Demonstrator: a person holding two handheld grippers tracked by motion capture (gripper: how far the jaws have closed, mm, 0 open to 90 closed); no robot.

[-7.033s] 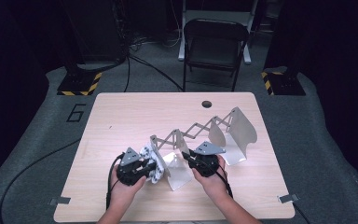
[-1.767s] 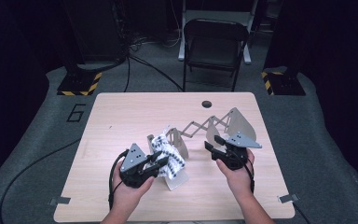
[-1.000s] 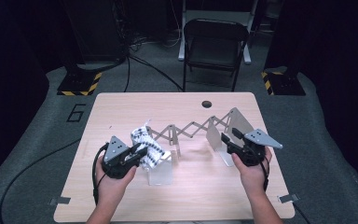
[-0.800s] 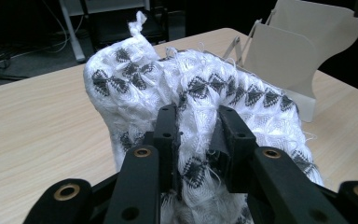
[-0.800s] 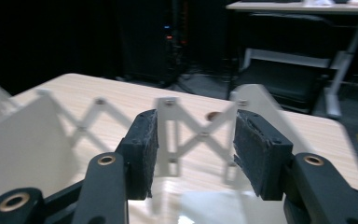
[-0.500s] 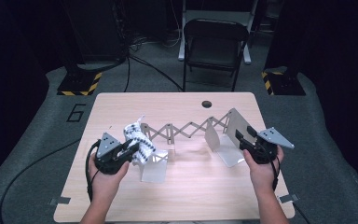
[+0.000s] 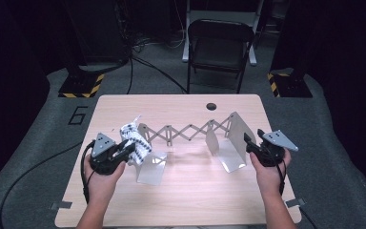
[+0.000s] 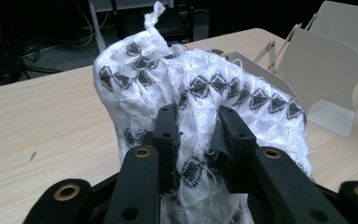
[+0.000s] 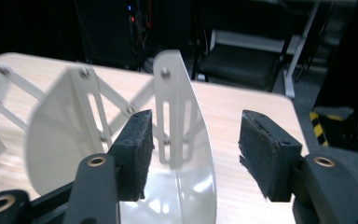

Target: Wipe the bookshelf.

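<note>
While the left gripper (image 7: 124, 151) jaws clench a soft, light cloth (image 8: 200, 93) at the rack's (image 7: 189, 131) left end on the worktop (image 7: 190, 200), the right gripper (image 9: 193, 149) jaws, just opening, stand released around the stiff right plate (image 9: 182, 116); grip the plate's edge.

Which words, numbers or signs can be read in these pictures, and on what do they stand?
"6": large grey digit on the floor mat, left of the table.
No other text is readable; the yellow-black hazard stripes on the stand bases carry no words.
</note>
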